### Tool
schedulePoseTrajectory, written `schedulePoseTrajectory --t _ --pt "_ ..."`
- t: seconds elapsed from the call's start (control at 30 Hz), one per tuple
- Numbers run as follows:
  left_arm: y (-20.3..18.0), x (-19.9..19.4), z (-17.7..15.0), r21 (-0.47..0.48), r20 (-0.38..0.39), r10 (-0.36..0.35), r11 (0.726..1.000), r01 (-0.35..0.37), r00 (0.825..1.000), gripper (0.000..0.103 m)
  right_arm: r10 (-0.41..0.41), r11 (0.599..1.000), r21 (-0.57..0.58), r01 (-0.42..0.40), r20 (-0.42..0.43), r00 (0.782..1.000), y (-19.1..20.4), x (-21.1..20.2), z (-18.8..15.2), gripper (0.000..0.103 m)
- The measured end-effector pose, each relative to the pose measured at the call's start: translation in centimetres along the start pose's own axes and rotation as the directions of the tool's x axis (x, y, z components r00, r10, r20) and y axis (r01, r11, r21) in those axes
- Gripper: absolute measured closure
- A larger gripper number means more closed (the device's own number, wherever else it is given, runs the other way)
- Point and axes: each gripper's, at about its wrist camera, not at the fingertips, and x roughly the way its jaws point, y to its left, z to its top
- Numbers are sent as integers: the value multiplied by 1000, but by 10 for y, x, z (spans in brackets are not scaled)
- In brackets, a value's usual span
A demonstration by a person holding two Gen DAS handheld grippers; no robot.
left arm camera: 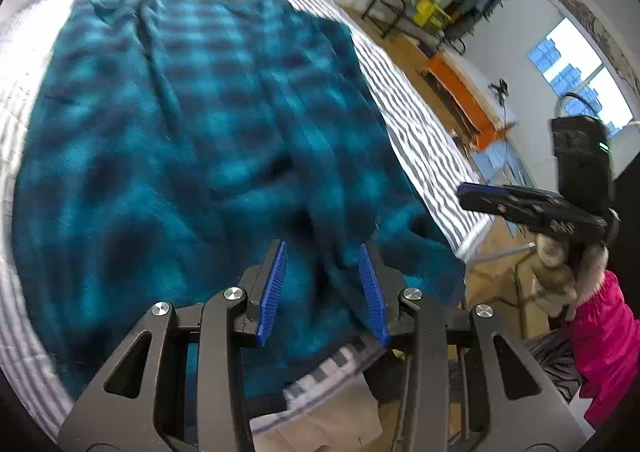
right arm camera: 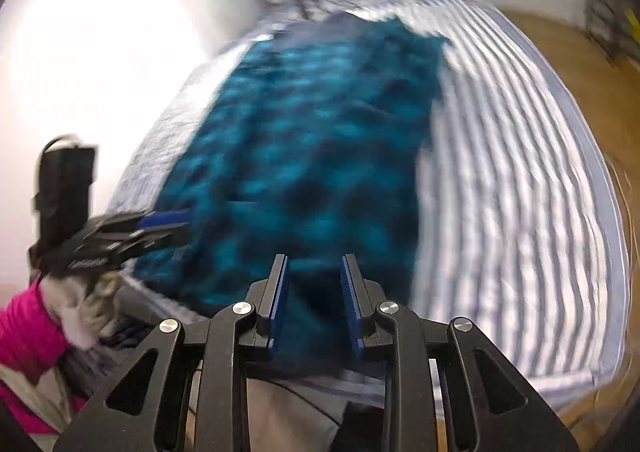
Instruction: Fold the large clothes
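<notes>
On striped grey-and-white bed sheet [left arm camera: 420, 124]: teal-and-black checked fleece garment [left arm camera: 192, 132], spread lengthwise, near hem overhanging the edge, presumably flattened for folding. Left gripper [left arm camera: 323, 288] and right gripper [right arm camera: 312, 300]: jaws parted, empty, poised above near hem.

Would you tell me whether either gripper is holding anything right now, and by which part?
Nothing is held: the left gripper and right gripper are both open above the teal plaid garment.
</notes>
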Motion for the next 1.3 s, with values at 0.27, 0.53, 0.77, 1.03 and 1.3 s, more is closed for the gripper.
schedulePoseTrajectory --t 0.27,0.53,0.77,1.03,1.3 --pt "3 24 -5 -102 -49 -20 995 15 999 65 126 977 174 -126 11 992 -45 10 15 78" --pt "-18 21 -4 -47 -22 -4 999 3 1000 65 36 978 198 -68 162 986 -79 8 121 59" --pt "-43 14 -11 46 13 -1 999 0 1000 65 4 978 206 -38 162 987 -97 59 193 59" --pt "-80 17 -10 181 5 -99 979 96 995 65 -57 993 109 47 93 994 -87 110 227 95" --pt "-100 46 -18 259 -84 -155 951 171 984 62 -221 971 -71 228 93 971 -63 108 261 99"
